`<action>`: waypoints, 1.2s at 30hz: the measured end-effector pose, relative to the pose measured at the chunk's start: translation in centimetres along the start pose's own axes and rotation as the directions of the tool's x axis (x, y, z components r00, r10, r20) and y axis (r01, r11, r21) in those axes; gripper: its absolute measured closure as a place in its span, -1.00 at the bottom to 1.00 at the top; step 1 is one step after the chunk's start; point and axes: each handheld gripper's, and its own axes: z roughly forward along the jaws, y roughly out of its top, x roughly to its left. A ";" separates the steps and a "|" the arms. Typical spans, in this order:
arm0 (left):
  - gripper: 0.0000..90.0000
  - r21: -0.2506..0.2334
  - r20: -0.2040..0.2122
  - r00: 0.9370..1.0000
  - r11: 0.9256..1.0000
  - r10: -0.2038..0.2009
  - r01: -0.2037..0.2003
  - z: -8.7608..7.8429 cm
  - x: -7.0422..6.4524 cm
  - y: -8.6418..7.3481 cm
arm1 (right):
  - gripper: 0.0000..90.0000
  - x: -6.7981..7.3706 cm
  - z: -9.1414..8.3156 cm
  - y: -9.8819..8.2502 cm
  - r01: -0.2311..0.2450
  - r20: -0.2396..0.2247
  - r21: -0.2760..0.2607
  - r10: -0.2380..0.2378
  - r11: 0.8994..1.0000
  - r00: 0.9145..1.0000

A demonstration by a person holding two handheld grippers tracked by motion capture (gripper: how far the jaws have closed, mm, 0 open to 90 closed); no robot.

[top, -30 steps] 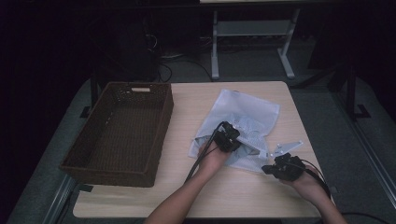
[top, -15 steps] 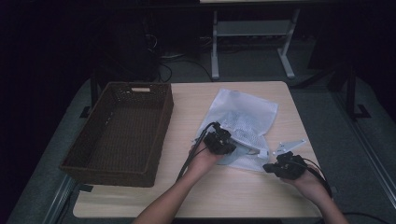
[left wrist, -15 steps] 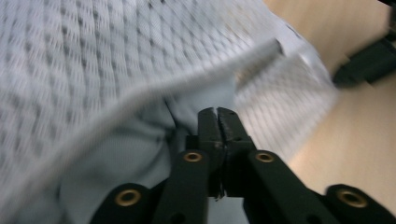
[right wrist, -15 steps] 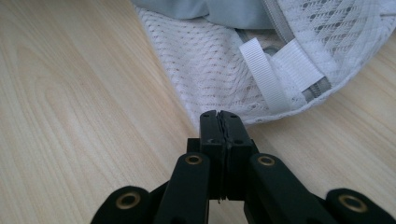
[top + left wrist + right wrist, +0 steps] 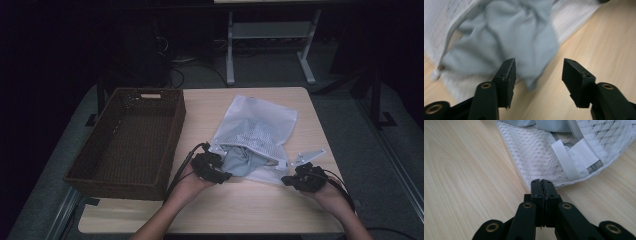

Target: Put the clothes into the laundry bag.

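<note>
Nearby, wicker basket [image 5: 127, 140] beside mesh bag [image 5: 260, 125], left gripper [image 5: 537, 75] jaws just opening, empty, right gripper [image 5: 541, 185] jaws closed at its edge

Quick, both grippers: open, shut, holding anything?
Left gripper: jaws just opened, nothing gripped; grey cloth lies just ahead.
Right gripper: shut, pinching the mesh bag at its edge.

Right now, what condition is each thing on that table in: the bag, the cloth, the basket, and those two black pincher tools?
Mesh bag: lying flat, zip mouth open toward the person.
Grey cloth: crumpled, partly pulled out of the bag's mouth.
Wicker basket: upright, nothing visible inside.
Left gripper: jaws have just been opening, apart, not gripping; the cloth's edge lies just ahead.
Right gripper: jaws shut at the bag's edge; whether mesh is pinched, cannot tell.
</note>
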 end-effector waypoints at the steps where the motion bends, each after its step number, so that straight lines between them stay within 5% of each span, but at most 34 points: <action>1: -0.08 0.011 0.000 1.000 1.000 -0.006 0.006 0.3 0.2 -0.1 | 0.97 0.0 0.0 0.0 0.002 0.000 0.002 -0.002 1.000 1.000; 7: 0.11 0.053 -0.003 1.000 0.999 -0.004 0.004 2.5 0.7 0.1 | 0.97 0.0 0.2 0.0 0.010 0.002 0.012 -0.010 1.000 1.000; 12: 0.76 0.026 0.012 1.000 1.000 -0.015 0.015 2.7 0.7 0.7 | 0.97 -0.1 0.1 0.0 0.008 0.006 0.009 -0.008 1.000 1.000; 16: 0.79 -0.055 0.017 1.000 0.998 -0.009 0.010 1.3 0.4 2.3 | 0.97 -0.2 -0.1 0.0 0.014 0.006 -0.002 -0.014 1.000 1.000; 20: 0.79 -0.086 0.017 1.000 0.996 -0.008 0.010 1.0 0.2 3.7 | 0.97 -0.2 -0.2 0.1 0.019 0.004 -0.009 -0.019 1.000 1.000; 26: 0.78 -0.080 0.033 0.999 0.996 -0.030 0.033 3.5 0.5 6.1 | 0.89 -0.1 -0.3 0.2 0.026 0.001 -0.018 -0.026 0.999 1.000; 31: 0.79 -0.092 0.052 0.998 0.995 -0.044 0.048 3.8 0.7 5.9 | 0.43 0.0 -2.2 1.7 0.030 0.030 -0.148 -0.026 0.989 0.999; 36: 0.79 -0.091 0.059 0.997 0.994 -0.047 0.053 3.8 0.9 5.6 | 0.34 -0.3 -1.1 5.1 0.098 0.091 -0.215 -0.080 0.972 0.993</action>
